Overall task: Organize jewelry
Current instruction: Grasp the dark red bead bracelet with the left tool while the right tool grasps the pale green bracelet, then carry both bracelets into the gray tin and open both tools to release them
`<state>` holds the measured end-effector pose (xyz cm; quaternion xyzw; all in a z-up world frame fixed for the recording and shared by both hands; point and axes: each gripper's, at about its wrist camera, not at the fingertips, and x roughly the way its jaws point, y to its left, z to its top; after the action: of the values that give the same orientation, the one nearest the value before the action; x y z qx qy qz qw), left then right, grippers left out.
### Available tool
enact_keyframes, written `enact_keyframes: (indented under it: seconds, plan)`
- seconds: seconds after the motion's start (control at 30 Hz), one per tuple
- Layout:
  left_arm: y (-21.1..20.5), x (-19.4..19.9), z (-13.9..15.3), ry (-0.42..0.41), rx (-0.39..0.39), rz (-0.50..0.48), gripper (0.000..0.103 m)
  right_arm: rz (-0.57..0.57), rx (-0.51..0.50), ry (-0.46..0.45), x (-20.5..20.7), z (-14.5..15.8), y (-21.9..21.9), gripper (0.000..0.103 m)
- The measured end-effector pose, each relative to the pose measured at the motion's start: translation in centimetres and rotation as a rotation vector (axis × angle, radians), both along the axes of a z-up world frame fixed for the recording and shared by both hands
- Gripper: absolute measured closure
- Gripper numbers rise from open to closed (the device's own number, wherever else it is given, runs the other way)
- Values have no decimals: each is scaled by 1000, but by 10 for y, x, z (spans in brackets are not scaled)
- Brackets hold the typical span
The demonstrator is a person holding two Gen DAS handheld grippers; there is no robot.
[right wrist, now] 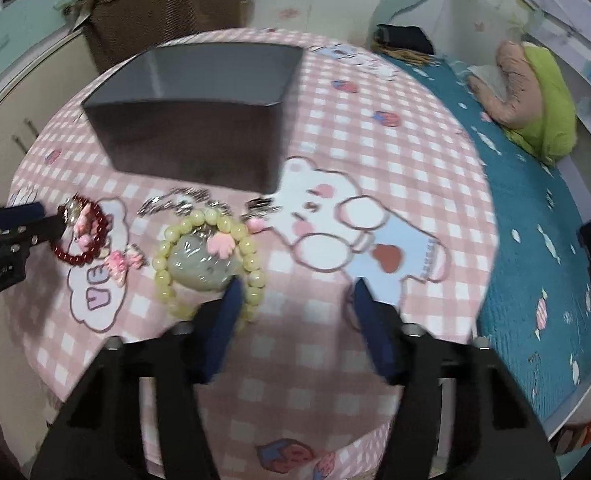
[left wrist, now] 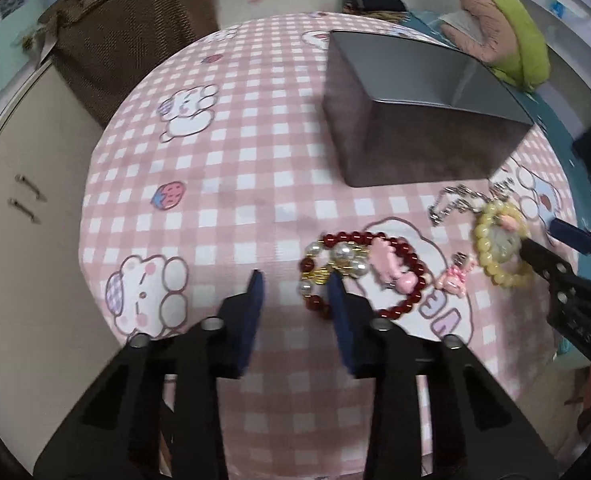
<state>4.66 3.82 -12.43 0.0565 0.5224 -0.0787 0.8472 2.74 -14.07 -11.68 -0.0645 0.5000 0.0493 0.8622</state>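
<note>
both jaws down among the jewelry on the pink checked bench

the left gripper has its jaws apart over the cloth; its right finger sits at the near-left rim of the red bead bracelet, whose pearls and gold links lie just beside that pad, and nothing lies in the gap. the right gripper also stands apart, its left finger touching or overlapping the near side of the yellow bead bracelet; bare cloth lies between the jaws. the yellow ring circles a pale green stone and carries a pink charm. a small pink charm lies between the two bracelets. behind them a silver chain is spread out. farther back stands the open grey box, with bare bench to its left.
</note>
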Motion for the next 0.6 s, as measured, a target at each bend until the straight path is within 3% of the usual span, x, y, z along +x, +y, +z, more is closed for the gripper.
enact_keyframes:
  seconds: [0.1,0.13,0.2,0.37,0.6]
  plan:
    - [-1,1,0,-5,-27,-21,88,15,57,17,1,1,-2,77]
    - [1,3,0,-6,-46,-20,92,17,53,11,0,1,-2,87]
    - [4,4,1,-3,-96,-22,95,9,57,12,1,2,-4,94]
    - [12,6,9,-11,-204,-10,96,-15,149,-3,3,8,-14,94]
    - [9,1,43,-78,-303,-58,96,12,176,-74,4,34,-13,94]
